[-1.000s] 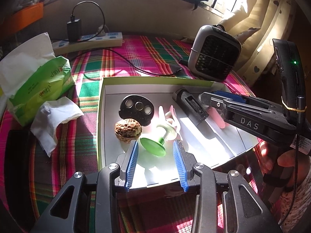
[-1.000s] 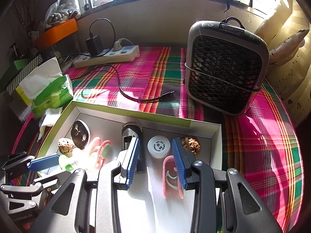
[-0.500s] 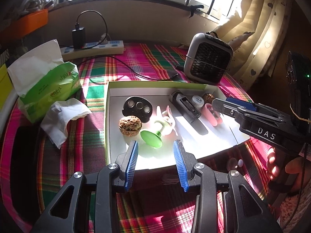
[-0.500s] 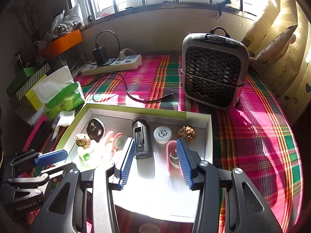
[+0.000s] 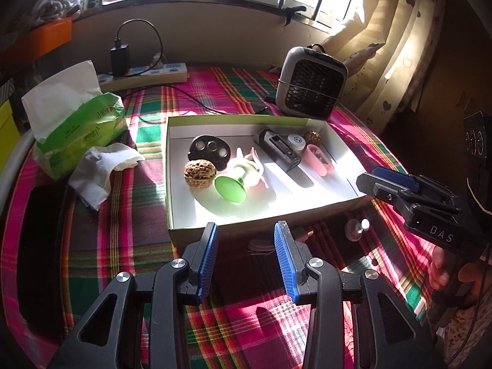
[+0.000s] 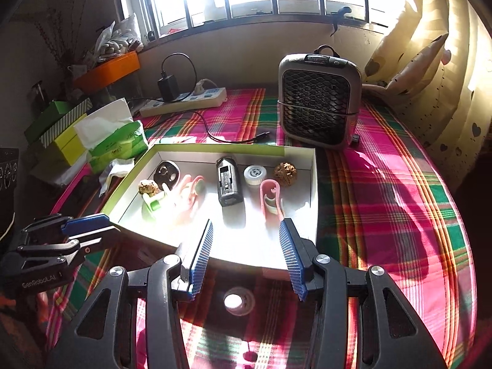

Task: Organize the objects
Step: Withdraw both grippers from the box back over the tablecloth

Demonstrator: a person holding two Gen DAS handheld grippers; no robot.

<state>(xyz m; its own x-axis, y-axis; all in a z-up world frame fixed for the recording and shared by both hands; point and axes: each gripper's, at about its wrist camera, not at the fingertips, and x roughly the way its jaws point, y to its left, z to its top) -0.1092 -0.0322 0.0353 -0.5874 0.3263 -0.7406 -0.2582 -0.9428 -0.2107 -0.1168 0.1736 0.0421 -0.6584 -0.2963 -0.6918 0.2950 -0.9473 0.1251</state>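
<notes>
A white box with a green rim (image 5: 246,120) (image 6: 215,148) lies on the plaid cloth. In it are a walnut (image 5: 198,173), a black disc with holes (image 5: 209,151), a green suction cup (image 5: 231,187), a pale pink clip (image 5: 252,166), a black rectangular device (image 5: 278,147) (image 6: 228,181), a white cap (image 5: 295,141) (image 6: 254,175), a second walnut (image 6: 285,170) and a pink clip (image 5: 316,158) (image 6: 270,195). My left gripper (image 5: 246,255) is open and empty before the box's near wall. My right gripper (image 6: 246,255) is open and empty over the box's near right edge.
A small grey fan heater (image 5: 310,83) (image 6: 318,104) stands behind the box. A power strip with charger and cable (image 5: 144,72) lies at the back. A green tissue pack (image 5: 73,117) and crumpled tissue (image 5: 101,166) lie left. A curtain (image 5: 393,46) hangs right.
Both grippers have drawn back and up from the box, from over its contents to its near edge. Both stayed open and empty. The objects in the box have not moved.
</notes>
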